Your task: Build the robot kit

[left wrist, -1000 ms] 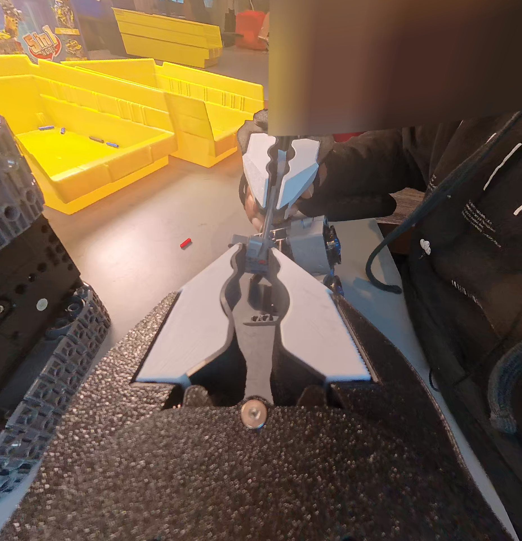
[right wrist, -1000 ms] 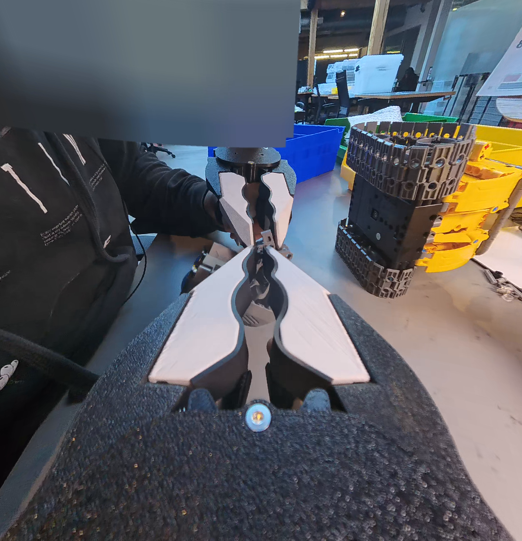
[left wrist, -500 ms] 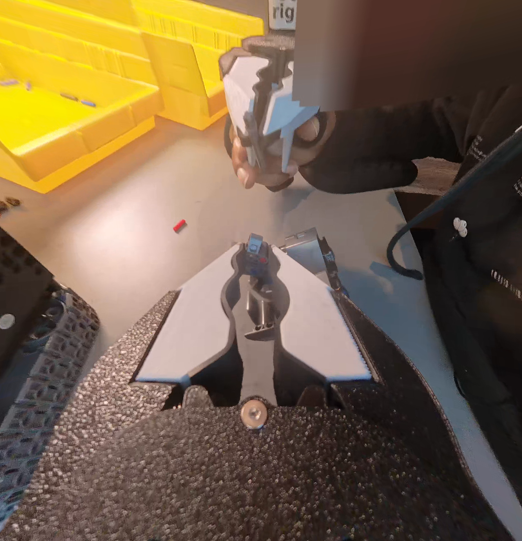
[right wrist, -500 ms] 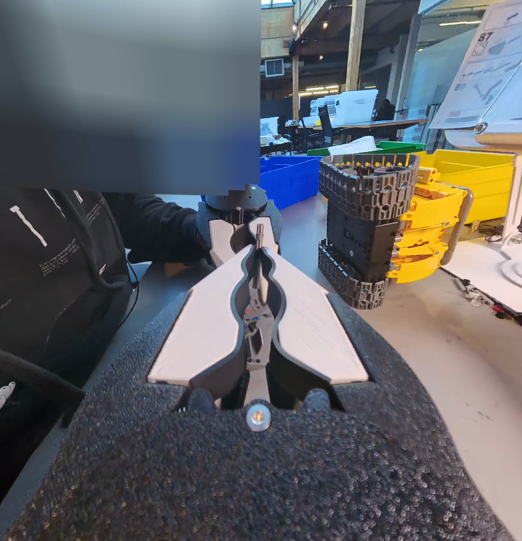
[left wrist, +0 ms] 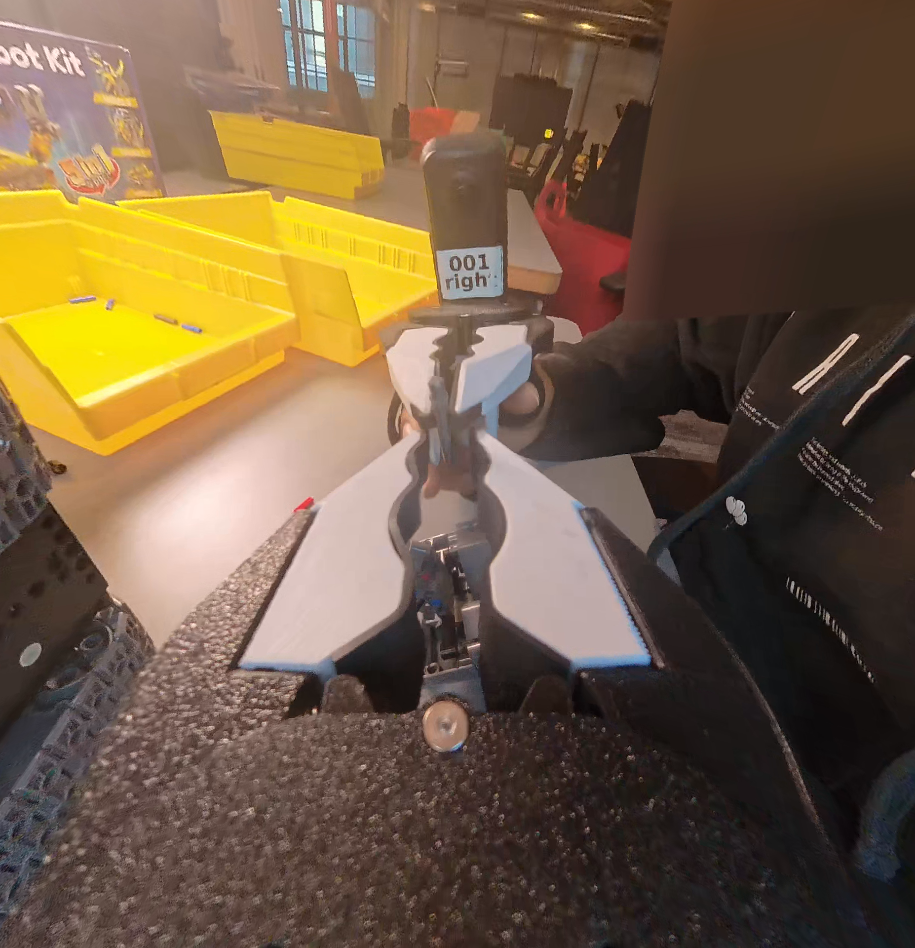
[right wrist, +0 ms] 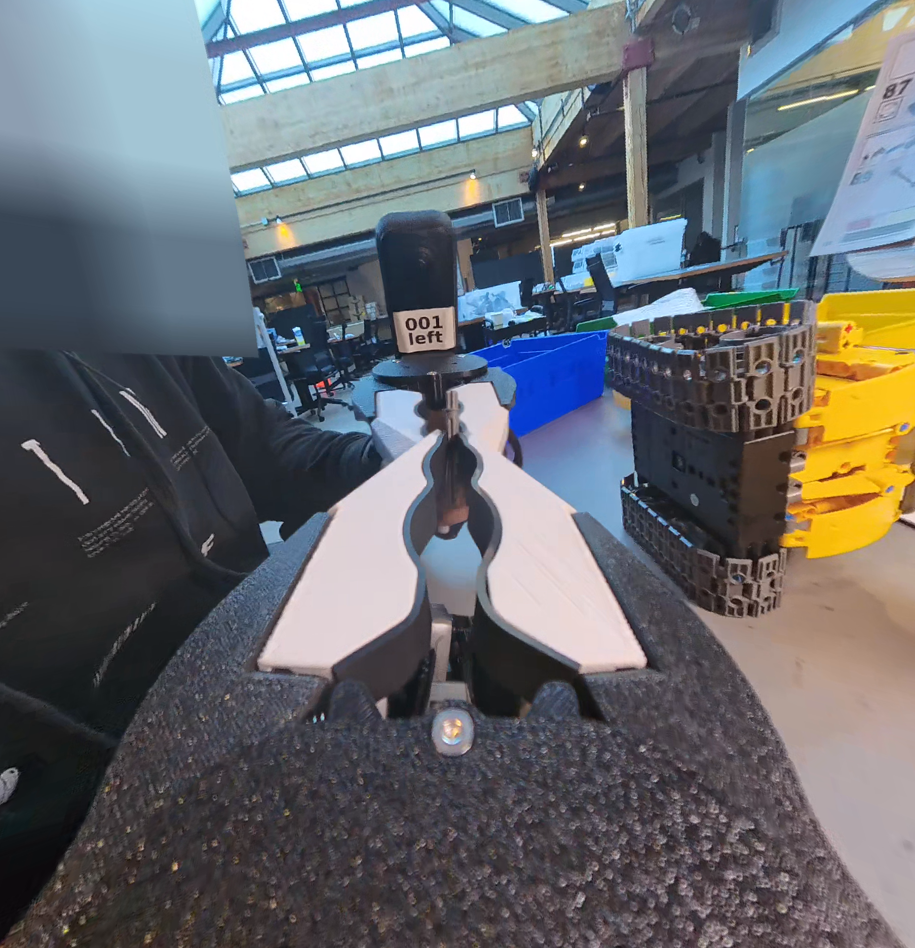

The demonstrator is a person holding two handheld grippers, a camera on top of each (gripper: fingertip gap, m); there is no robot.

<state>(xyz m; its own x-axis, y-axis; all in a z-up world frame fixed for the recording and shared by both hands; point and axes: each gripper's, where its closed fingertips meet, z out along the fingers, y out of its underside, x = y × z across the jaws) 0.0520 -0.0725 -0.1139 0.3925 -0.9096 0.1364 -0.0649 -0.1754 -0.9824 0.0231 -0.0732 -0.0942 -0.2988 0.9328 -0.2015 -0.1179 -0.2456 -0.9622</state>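
Both grippers meet tip to tip above the worktop (left wrist: 199, 492). Right gripper (right wrist: 449, 436) fingers are pinched on a thin grey axle (right wrist: 451, 410); left gripper (left wrist: 448, 441) fingers are narrow on that axle too, yellow bins (left wrist: 137, 328) behind.

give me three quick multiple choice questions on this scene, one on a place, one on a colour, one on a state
1. Where does the tracked model stand? A in a blue bin; B on the table, right of the right tongs; C between the tongs
2. Colour of the bin holding small blue pieces? A yellow; B green; C red
3. The right tongs are: A wide open; B lying flat; C shut on a thin rod
B, it rests on the table; A, yellow walls; C, tips pinch the rod
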